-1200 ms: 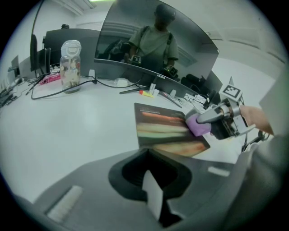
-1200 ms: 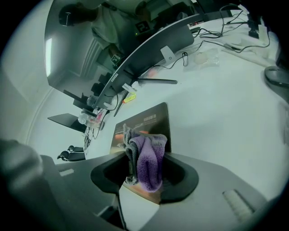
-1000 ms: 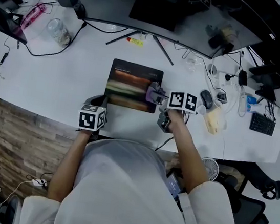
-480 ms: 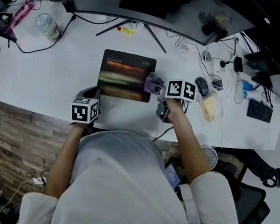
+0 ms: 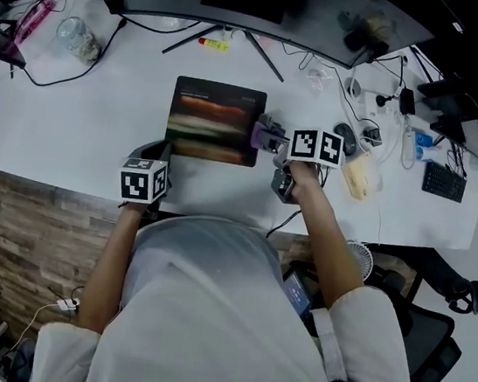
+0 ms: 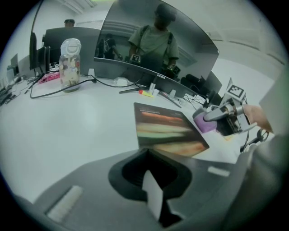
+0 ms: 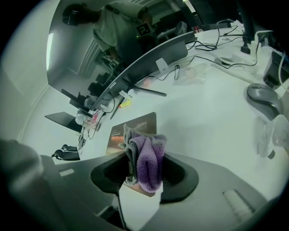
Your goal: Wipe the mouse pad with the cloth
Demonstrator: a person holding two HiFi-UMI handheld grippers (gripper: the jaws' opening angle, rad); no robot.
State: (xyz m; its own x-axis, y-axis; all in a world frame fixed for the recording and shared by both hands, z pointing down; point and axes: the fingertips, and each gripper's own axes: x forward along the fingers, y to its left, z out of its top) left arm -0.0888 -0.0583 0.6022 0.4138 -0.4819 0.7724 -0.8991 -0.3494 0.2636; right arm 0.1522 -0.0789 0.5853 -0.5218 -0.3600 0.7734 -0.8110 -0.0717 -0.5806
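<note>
Our right claw point(image 5: 266, 137) is clenched on the purple and grey cloth point(image 7: 146, 160), which bunches up between its jaws at the right edge of the mouse pad point(image 5: 214, 120). We cannot tell whether the cloth touches the pad. The pad lies flat on the white bench point(image 5: 81, 119). Our left claw point(image 5: 158, 153) is clenched and empty, over the bench near the pad's near left corner. A mouse point(image 5: 345, 139) sits just right of the right claw.

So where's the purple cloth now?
In the head view, the cloth is clamped in the right gripper, at the right edge of the mouse pad.
</note>
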